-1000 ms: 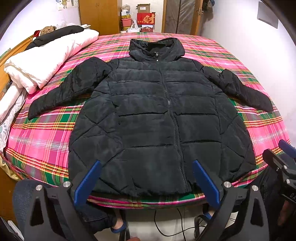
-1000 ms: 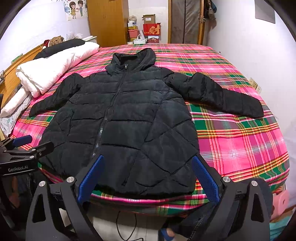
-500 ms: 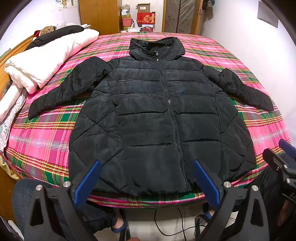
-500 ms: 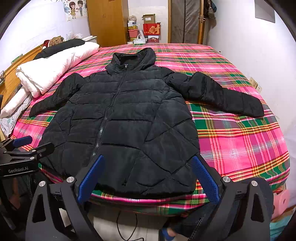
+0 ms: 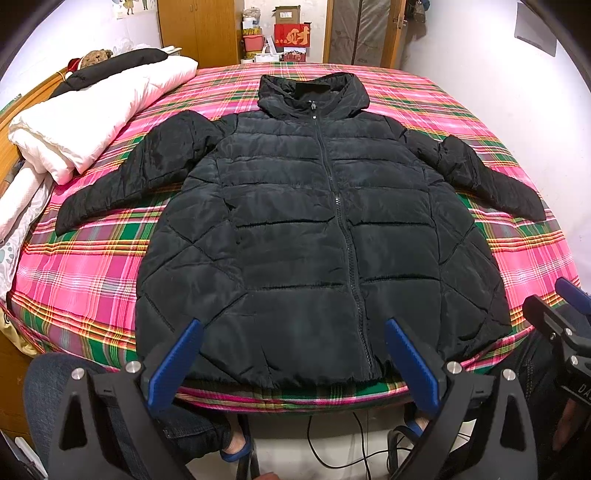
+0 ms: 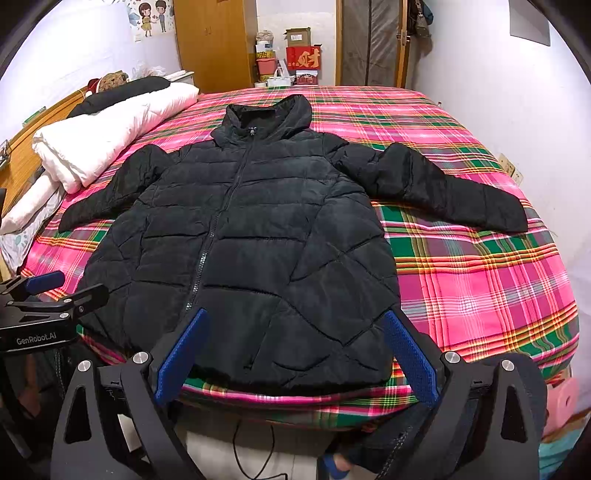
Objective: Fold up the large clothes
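A black quilted puffer jacket lies flat and zipped on the pink plaid bed, hood at the far end, both sleeves spread out to the sides. It also shows in the right wrist view. My left gripper is open and empty, hovering above the jacket's hem near the front bed edge. My right gripper is open and empty, over the hem's right part. Each gripper shows at the edge of the other's view: the right gripper and the left gripper.
A rolled white duvet and a black pillow lie along the bed's left side. A wall runs close to the bed's right side. Boxes and a wooden wardrobe stand beyond the bed. Cables lie on the floor below.
Almost nothing has changed. Both grippers stay open and hover at the front edge with only a slight drift.
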`<act>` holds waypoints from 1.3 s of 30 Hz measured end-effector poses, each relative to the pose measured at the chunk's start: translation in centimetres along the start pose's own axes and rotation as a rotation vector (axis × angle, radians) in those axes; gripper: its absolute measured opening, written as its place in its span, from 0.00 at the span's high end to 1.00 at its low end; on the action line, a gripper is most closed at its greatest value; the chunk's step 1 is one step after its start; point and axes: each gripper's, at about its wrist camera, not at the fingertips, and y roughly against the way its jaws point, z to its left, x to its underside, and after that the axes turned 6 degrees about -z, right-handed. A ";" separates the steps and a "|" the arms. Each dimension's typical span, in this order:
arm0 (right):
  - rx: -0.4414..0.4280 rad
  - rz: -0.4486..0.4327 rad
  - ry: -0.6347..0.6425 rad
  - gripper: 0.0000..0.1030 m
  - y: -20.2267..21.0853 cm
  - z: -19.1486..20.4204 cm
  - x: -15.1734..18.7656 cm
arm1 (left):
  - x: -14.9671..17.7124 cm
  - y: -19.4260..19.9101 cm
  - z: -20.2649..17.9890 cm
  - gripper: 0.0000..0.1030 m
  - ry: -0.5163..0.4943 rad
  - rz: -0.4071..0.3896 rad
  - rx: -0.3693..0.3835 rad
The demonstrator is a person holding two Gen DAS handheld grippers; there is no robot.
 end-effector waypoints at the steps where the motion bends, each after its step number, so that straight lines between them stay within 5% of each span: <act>1: 0.000 0.000 0.001 0.08 0.0 0.0 0.0 | 0.0 0.0 0.0 0.03 0.000 0.000 0.000; 26: -0.025 0.024 0.022 0.08 -1.8 0.9 -0.2 | -0.8 -1.2 1.2 0.03 0.016 0.005 0.001; 39: -0.109 0.031 0.098 0.07 -6.3 4.7 -4.6 | -5.1 -4.5 7.1 0.03 0.107 -0.019 -0.035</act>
